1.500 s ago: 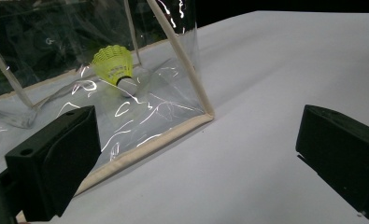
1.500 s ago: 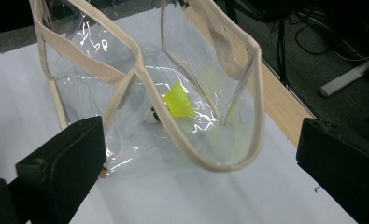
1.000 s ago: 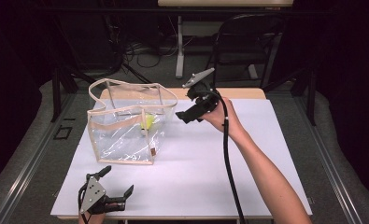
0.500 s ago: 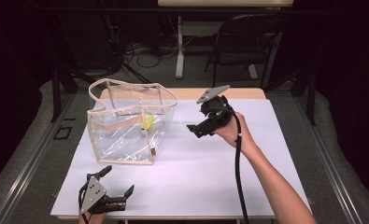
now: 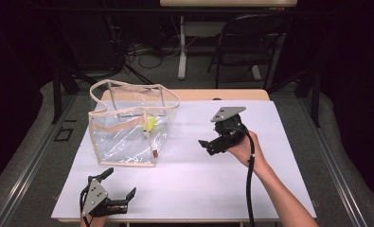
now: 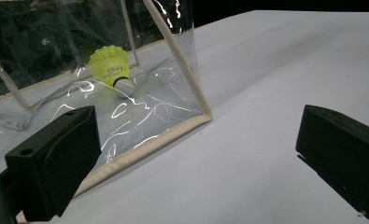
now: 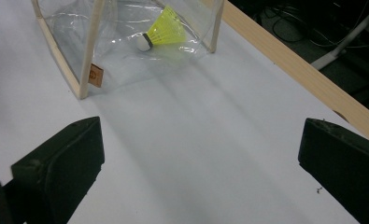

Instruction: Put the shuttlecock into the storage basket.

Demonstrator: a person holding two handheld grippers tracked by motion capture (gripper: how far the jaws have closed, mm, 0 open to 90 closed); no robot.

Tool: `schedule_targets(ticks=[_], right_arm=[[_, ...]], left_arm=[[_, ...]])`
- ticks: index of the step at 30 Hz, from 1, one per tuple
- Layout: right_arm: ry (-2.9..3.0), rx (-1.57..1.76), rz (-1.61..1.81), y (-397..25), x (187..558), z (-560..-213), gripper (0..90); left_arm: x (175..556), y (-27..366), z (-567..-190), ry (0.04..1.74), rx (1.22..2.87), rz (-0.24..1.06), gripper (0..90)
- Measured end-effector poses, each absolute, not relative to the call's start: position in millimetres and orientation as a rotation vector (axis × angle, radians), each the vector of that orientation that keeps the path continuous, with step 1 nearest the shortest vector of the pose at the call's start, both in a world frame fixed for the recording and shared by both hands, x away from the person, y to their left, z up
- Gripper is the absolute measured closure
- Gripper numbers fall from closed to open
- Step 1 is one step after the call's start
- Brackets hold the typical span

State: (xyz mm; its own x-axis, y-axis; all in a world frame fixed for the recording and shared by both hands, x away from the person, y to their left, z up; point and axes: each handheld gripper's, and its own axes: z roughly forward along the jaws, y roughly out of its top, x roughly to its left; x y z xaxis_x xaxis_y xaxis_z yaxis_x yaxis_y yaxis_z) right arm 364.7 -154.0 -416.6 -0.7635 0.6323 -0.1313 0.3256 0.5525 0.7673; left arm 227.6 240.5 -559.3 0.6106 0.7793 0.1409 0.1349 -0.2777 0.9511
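A clear plastic bag [image 5: 123, 146] with beige trim stands open at the table's left. A yellow shuttlecock [image 5: 150, 124] lies inside it on the bottom, white cork toward the front. My right gripper [image 5: 207, 147] is held above the white table right of the bag, open and holding nothing, its jaws pointing at the bag. Its own view shows the shuttlecock [image 7: 161, 32] through the bag's wall [image 7: 89, 51]. My left gripper [image 5: 119, 183] rests near the front left edge, open, nothing in it. It faces the bag's corner [image 6: 191, 79] and the shuttlecock [image 6: 111, 65].
A white sheet [image 5: 184, 179] covers the table, and a wooden strip [image 5: 213, 94] shows along its back edge. Beyond it stand a dark chair [image 5: 251, 42] and table legs among floor cables. A cable [image 5: 249, 189] trails along the right forearm.
The right gripper has drawn back from the bag's mouth, moving right and toward the person. The left gripper has stayed in place.
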Motion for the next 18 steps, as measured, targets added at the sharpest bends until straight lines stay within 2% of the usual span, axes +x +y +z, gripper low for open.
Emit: schedule_targets(ticks=[18], right_arm=[[2.317, 0.844, 1.131, -183.0, 330.1, -457.6, 0.0]], left_arm=[[227.5, 239.7, -559.8, 0.75, 1.77, 0.749, 0.0]])
